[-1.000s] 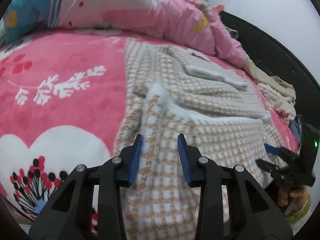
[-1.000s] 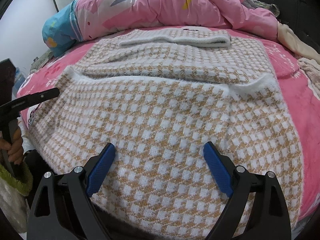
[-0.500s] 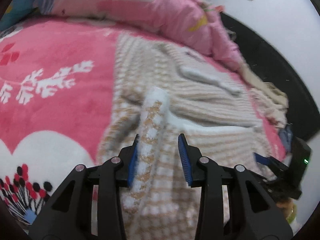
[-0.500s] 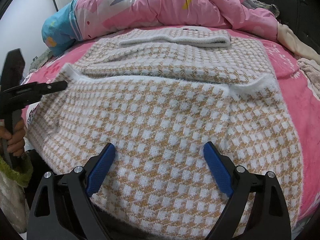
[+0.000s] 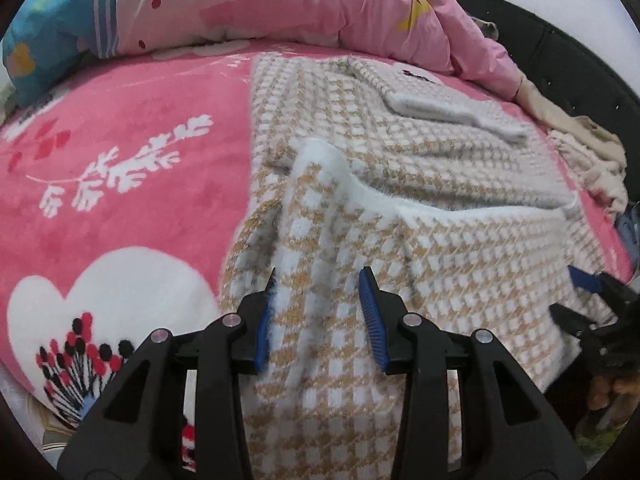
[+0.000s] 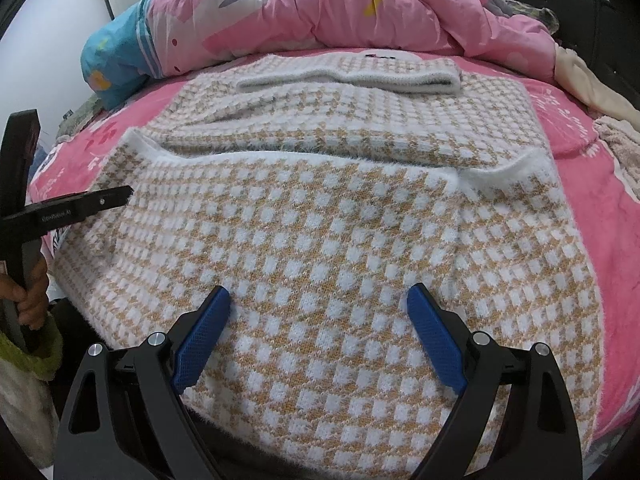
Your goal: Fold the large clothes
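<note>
A tan-and-white checked knit sweater point(image 6: 320, 216) lies spread on a pink bedspread point(image 5: 120, 160), its lower half already folded up so the white hem band runs across the middle, side to side as the right wrist camera sees it. Its long axis runs from the near bed edge toward the heaped pink duvet point(image 6: 340, 8) at the far end.

The left gripper point(image 5: 318, 312) points steeply down at the sweater's left edge, below the hem's raised corner. A ridge of fabric sits between its narrow jaws, which have just been opening; the pads look clear of the cloth, so it seems let go.

The right gripper point(image 6: 318, 336) hovers over the near middle of the sweater, jaws spread wide, gripping nothing. A hand point(image 6: 34, 292) holds the left tool's handle.
</note>
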`<state>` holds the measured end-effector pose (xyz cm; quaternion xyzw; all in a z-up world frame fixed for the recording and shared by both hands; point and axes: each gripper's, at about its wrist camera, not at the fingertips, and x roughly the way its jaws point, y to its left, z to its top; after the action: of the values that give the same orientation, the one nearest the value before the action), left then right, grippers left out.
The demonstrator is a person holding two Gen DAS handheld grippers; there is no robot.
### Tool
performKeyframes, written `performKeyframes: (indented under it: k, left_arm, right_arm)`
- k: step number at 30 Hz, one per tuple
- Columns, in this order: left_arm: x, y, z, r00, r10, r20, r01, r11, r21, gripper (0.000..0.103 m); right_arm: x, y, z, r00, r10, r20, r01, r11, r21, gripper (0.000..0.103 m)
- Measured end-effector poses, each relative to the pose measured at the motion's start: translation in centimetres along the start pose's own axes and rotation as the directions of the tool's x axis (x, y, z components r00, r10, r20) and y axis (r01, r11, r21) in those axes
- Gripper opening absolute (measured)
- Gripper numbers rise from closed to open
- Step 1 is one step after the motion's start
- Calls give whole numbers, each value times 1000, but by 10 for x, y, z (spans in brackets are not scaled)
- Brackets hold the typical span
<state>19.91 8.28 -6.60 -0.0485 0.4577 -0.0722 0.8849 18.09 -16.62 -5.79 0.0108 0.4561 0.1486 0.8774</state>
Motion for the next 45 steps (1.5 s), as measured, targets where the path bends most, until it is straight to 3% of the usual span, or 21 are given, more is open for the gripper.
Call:
performKeyframes:
  k: [12,18,22,27,34,41,45]
  left_arm:
    - [-2,-10,-2,996,89,21,-90,995,43,37]
    - [0,-14,-2,994,105,16,-106,993,44,38]
    - [0,-14,-2,995,101,15,-101,994,29,38]
    - [0,-13,-2,994,105,13,-105,994,31,38]
    - [1,-13,0,993,114,4,-114,993,32,38]
    - [2,-15,0,992,127,0,-126,991,31,38]
    - [2,-15,0,992,127,1,-127,991,29,38]
  right_arm:
    - [-22,-26,-19,998,53,26,-54,997,56,88]
    - [-51,-50,-30,997,14,81,-21,996,81,88]
    - [-76,-81,-41,993,-44,113,32,994,106,88]
    - [-89,-122,-36,989,-57,135,35,987,159,88]
    - [-64,-153,-13,990,55,127,-80,977,200,85]
    - [-33,-165,11,982,165,92,-181,960,213,72]
    - [-28,-167,9,980,189,57,-197,956,219,63]
